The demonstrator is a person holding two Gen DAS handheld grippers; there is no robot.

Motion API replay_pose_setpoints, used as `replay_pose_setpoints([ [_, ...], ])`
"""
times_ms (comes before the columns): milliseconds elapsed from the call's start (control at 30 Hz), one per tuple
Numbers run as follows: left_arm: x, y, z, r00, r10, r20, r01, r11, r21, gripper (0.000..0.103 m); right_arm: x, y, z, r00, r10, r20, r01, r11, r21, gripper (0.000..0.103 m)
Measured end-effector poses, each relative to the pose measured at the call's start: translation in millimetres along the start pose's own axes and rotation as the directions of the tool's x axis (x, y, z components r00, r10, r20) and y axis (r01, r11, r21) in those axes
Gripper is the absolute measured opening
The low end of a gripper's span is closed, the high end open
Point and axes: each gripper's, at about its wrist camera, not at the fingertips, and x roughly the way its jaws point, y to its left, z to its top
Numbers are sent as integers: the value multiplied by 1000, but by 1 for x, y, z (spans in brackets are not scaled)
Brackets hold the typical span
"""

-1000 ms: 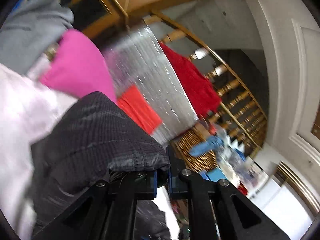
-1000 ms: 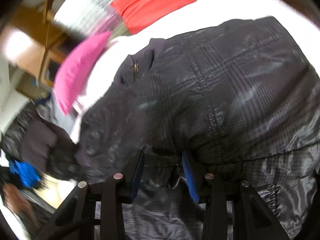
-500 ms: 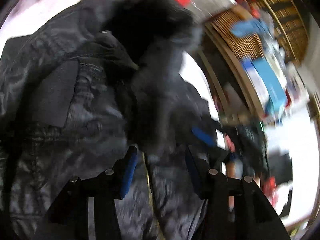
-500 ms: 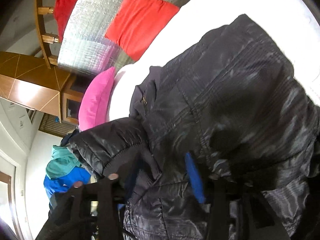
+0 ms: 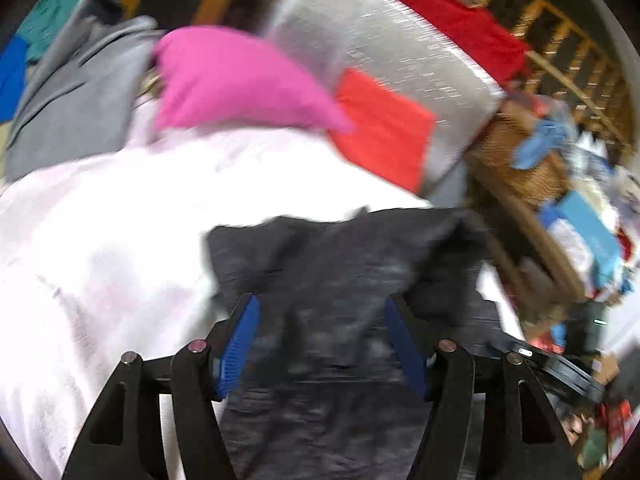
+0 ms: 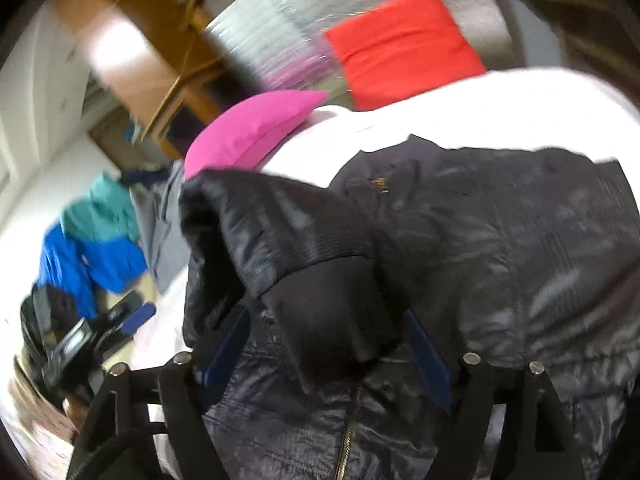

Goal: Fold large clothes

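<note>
In the left wrist view, the left gripper (image 5: 322,340) is at the bottom middle. Its jaws are opening wide, and the shiny black puffy jacket (image 5: 340,280) lies under and between them, not pinched. The jacket sits on a white bed sheet (image 5: 120,240). A pink pillow (image 5: 236,80) and a red pillow (image 5: 384,128) are higher up.

In the right wrist view, the right gripper (image 6: 326,348) is at the bottom. Its jaws are opening, with the jacket's dark cuff (image 6: 332,304) loose between them. The jacket fills the right side
</note>
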Motion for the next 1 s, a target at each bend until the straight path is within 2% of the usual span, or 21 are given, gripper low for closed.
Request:
replay_pose_setpoints([
  [67,15,10,-4,997,56,-48,-58,998,-33,66,13,15,-4,999,-47,-13,46,997,-65,86],
  [133,27,12,-8,993,73,-93,-79,995,-60,66,27,22,-9,995,-97,-27,94,991,-100,86],
  [233,45,5,-18,983,102,-152,-108,994,-28,66,53,21,-13,984,-165,-63,158,982,-109,85],
  [267,51,2,-21,978,119,-170,-123,992,-10,66,61,19,-14,977,-200,-70,192,975,-110,72],
  [300,52,1,-28,976,125,-180,-127,992,-1,66,66,16,-16,971,-231,-63,223,968,-116,49],
  [367,53,3,-33,972,131,-195,-133,991,4,66,66,8,-16,963,-263,-66,254,960,-119,28],
  [400,54,3,-34,972,132,-195,-134,991,4,66,60,4,-14,966,-253,-56,247,964,-94,21],
  [433,53,3,-34,972,134,-192,-135,991,4,66,53,0,-12,970,-240,-45,236,969,-73,20],
  [467,52,3,-34,973,131,-188,-133,991,1,66,41,-2,-8,970,-244,-17,243,968,-60,20],
  [533,51,4,-33,974,128,-184,-131,991,-3,66,15,-4,0,955,-289,70,294,953,-68,20],
  [667,48,-2,-36,973,147,-179,-142,989,41,66,-35,-29,13,914,-377,150,387,922,-36,19],
  [733,50,-7,-37,972,145,-185,-133,988,74,66,-47,-51,16,898,-422,122,425,905,-2,19],
  [833,54,-16,-42,967,146,-207,-118,983,138,67,-49,-89,17,885,-466,16,464,884,59,22],
  [933,57,-19,-42,961,168,-222,-127,974,187,68,-54,-109,15,886,-462,-46,464,880,101,51],
  [967,58,-18,-41,960,169,-224,-128,974,188,68,-59,-114,16,882,-469,-54,472,875,110,65],
  [1000,59,-15,-40,960,163,-229,-122,976,181,69,-68,-120,17,875,-482,-44,483,867,120,70],
])
